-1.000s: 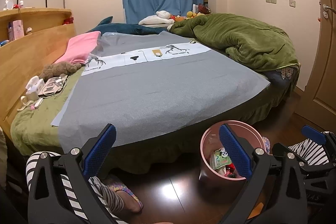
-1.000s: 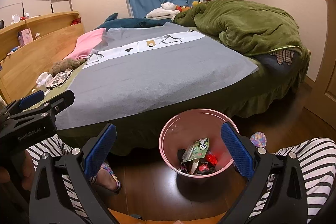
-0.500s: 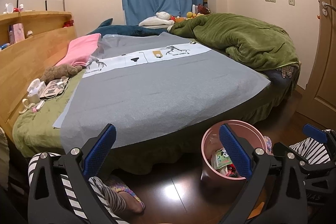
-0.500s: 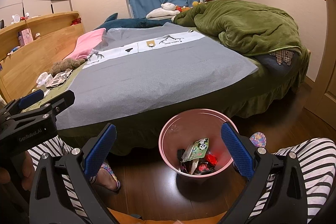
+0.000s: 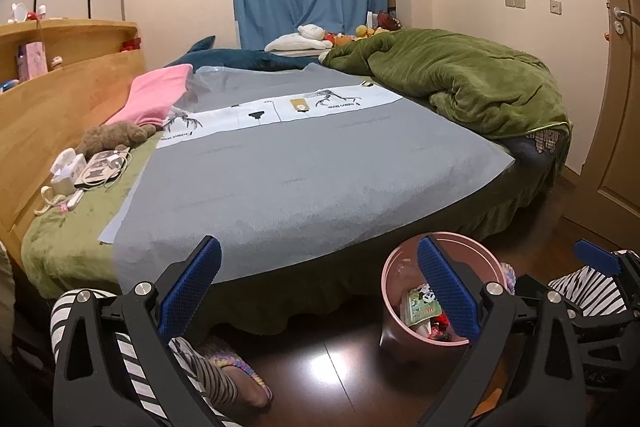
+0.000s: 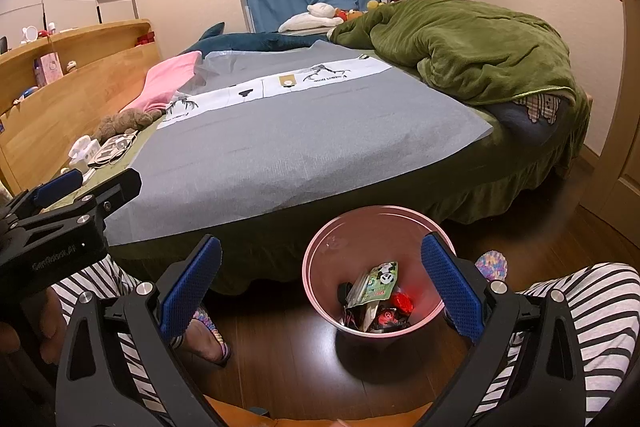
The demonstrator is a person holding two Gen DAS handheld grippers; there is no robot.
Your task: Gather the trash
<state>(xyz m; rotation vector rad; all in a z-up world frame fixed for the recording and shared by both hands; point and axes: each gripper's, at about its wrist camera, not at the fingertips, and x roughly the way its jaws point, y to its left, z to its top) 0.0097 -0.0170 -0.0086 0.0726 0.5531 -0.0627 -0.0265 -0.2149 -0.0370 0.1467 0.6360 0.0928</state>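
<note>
We hold the left gripper (image 5: pixel 318 287) and the right gripper (image 6: pixel 320 285) low over a glossy dark wood floor (image 6: pixel 288 359), both released, their blue dimpled rubber pads (image 6: pixel 191 285) spread wide on black plastic arms with nothing between them. The round pink bin (image 6: pixel 320 251), smooth and plastic-looking, stands on the floor just beside the bed's green skirt. In the right wrist view we look down into it and see the collected trash: a green panda-printed packet (image 6: pixel 376 283) leaning on shiny red wrappers (image 6: pixel 401 303) and darker scraps we cannot make out. From the left wrist view the bin (image 5: pixel 486 255) is seen at a flatter angle, half covered by one pad, so only the packet (image 5: pixel 418 303) and a bit of red show. The bed carries a flat grey sheet (image 5: pixel 320 163) with a white printed band, a rumpled fuzzy green blanket (image 5: pixel 460 79), a pink folded cloth (image 5: pixel 158 95) and a brown plush toy (image 5: pixel 112 137) beside a curved wooden headboard (image 5: pixel 52 107). Only the right wrist view shows the left gripper from the side (image 6: pixel 68 211).
</note>
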